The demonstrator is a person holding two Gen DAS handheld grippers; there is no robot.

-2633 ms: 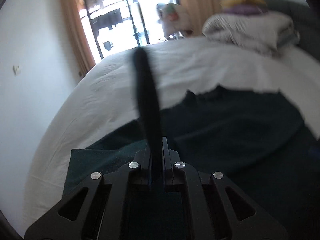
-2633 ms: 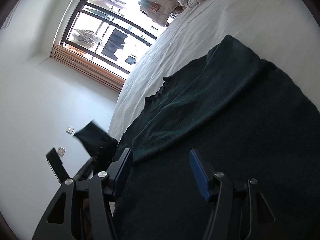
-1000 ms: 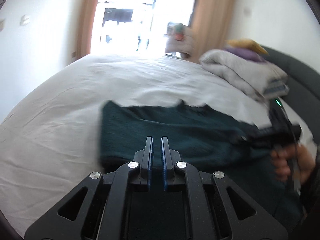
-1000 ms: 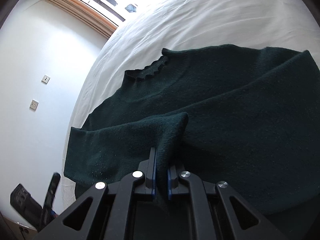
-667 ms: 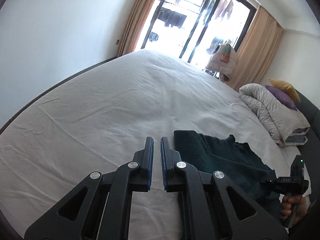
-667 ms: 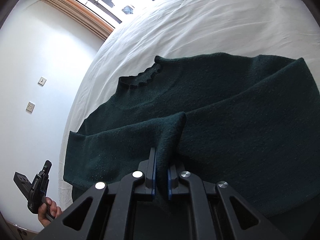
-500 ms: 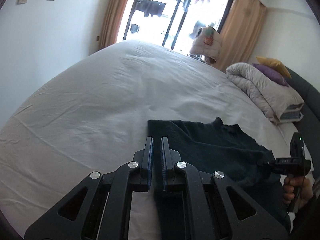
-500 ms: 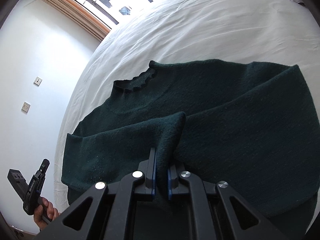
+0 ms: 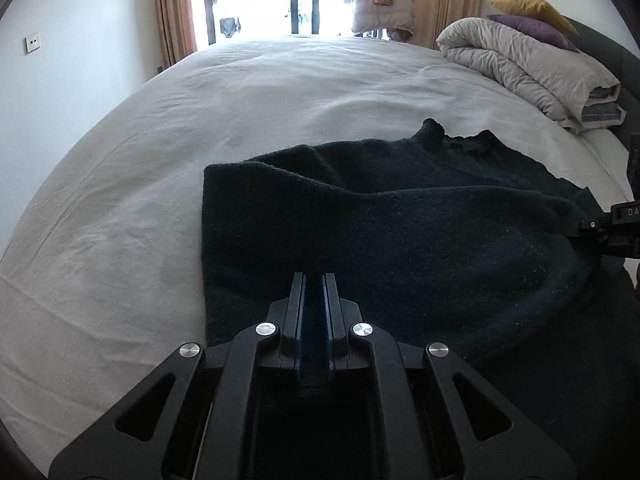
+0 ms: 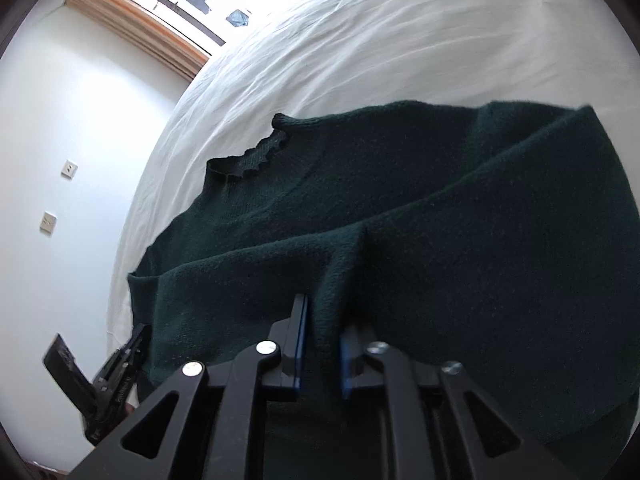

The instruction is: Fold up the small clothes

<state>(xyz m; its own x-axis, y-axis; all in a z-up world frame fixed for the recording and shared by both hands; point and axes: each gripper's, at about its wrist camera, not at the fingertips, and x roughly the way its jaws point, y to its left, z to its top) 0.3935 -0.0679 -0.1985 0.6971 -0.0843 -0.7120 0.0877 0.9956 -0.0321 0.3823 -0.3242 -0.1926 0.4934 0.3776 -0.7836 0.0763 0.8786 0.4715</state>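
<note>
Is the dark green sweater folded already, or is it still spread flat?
Partly folded: the sweater has one layer doubled across its body, pinched by the right gripper.

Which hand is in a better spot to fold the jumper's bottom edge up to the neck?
Probably left. The left gripper is shut on the near edge of the jumper, with the collar straight ahead. The right gripper pinches a raised bunch in the middle instead.

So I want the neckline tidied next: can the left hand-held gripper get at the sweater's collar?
Probably not yet: the left hand-held gripper is shut on the sweater; otherwise nothing blocks the collar.
</note>
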